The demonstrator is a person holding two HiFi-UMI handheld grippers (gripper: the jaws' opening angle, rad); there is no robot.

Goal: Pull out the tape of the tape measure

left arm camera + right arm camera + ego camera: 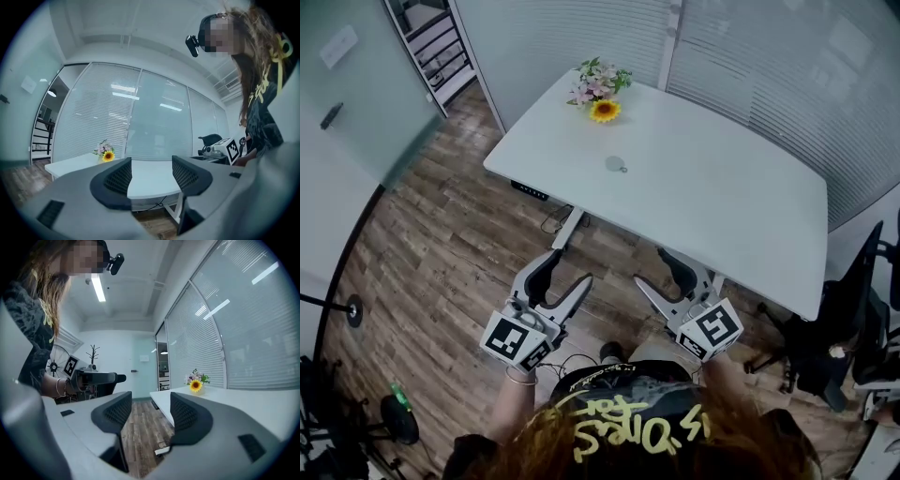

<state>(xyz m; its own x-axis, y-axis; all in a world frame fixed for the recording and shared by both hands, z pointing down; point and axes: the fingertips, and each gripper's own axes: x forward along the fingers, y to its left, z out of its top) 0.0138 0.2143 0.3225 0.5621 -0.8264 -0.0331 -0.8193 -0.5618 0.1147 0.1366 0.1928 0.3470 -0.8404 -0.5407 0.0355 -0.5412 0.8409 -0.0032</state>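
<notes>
A small round grey thing, probably the tape measure, lies on the white table, left of its middle. Both grippers hang over the wooden floor in front of the table's near edge, well short of it. My left gripper is open with nothing between its jaws; its own view looks across the table top. My right gripper is open and empty too, and its view runs along the table's edge. Neither gripper view shows the tape measure.
A vase of flowers with a sunflower stands at the table's far left corner. Glass walls with blinds close off the back. A black office chair stands at the right. A cable hangs under the table. Dark gear sits at the lower left.
</notes>
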